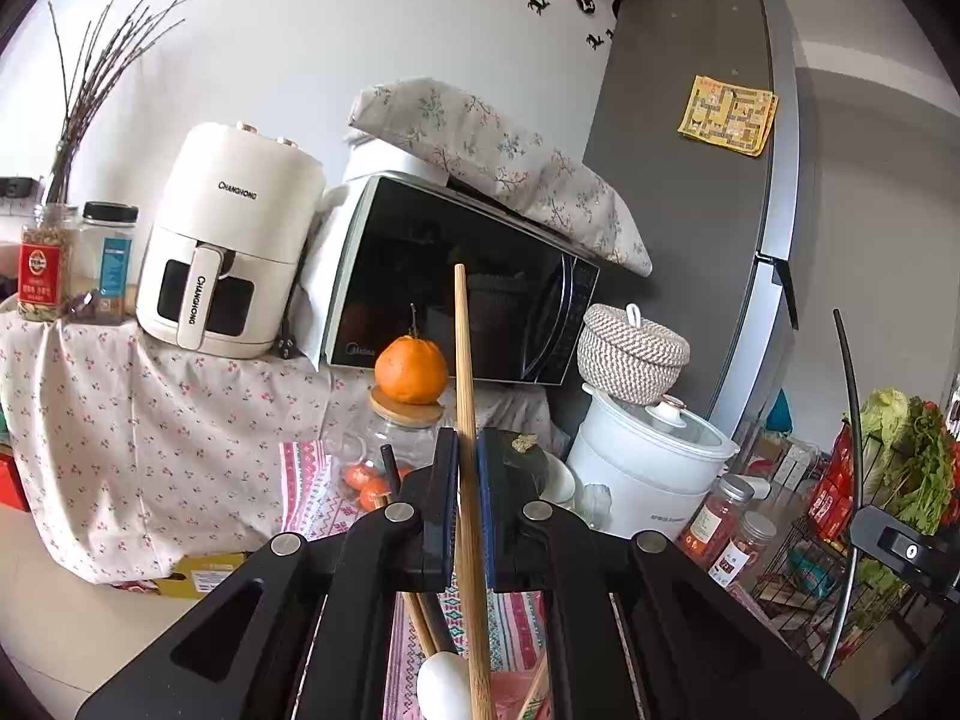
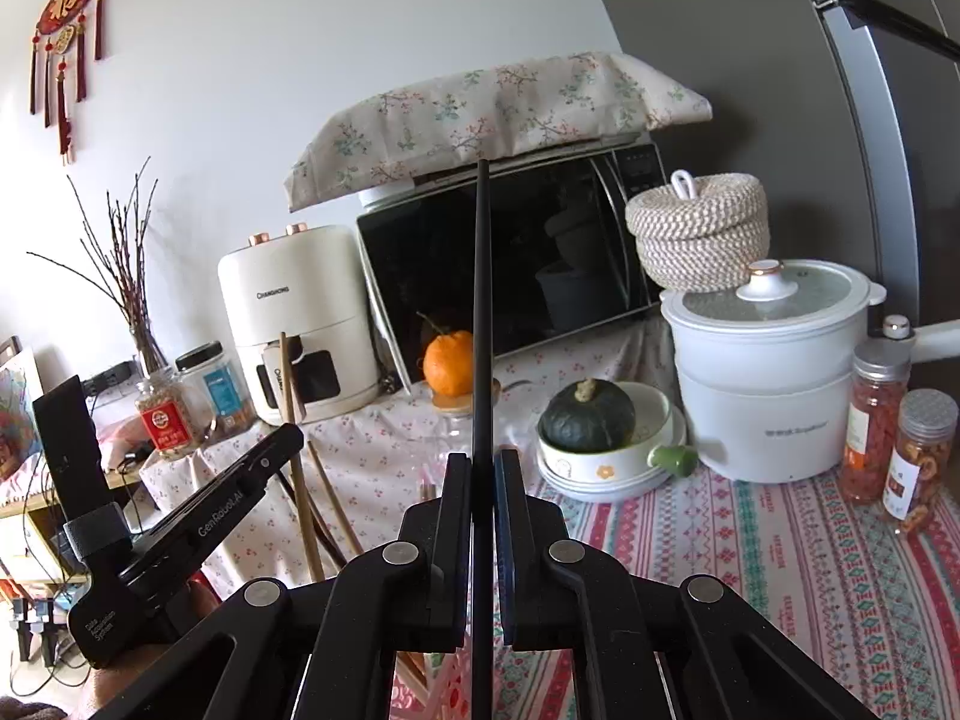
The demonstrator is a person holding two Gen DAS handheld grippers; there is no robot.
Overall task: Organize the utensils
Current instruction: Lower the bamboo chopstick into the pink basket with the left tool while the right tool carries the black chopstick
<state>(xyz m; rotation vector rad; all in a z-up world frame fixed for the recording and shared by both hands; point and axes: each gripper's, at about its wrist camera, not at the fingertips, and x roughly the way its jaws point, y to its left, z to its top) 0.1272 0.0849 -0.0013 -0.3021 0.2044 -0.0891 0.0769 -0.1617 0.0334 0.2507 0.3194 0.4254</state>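
My left gripper (image 1: 467,450) is shut on a bamboo chopstick (image 1: 463,360) that stands upright between the jaws, its tip in front of the microwave. Below it, more wooden utensils (image 1: 420,624) and a white spoon (image 1: 443,687) show near the bottom edge. My right gripper (image 2: 483,468) is shut on a thin black chopstick (image 2: 483,300), also upright. In the right wrist view the left gripper (image 2: 264,456) appears at the left, holding its bamboo chopstick (image 2: 294,420) beside other wooden sticks (image 2: 330,498).
A microwave (image 2: 528,264), an air fryer (image 2: 300,312), an orange (image 2: 448,369) on a glass jar, a green squash (image 2: 587,417) in a bowl, a white pot (image 2: 774,372) and spice jars (image 2: 873,426) stand on the patterned tablecloth (image 2: 750,552). A fridge (image 1: 708,192) and a wire vegetable basket (image 1: 840,570) are to the right.
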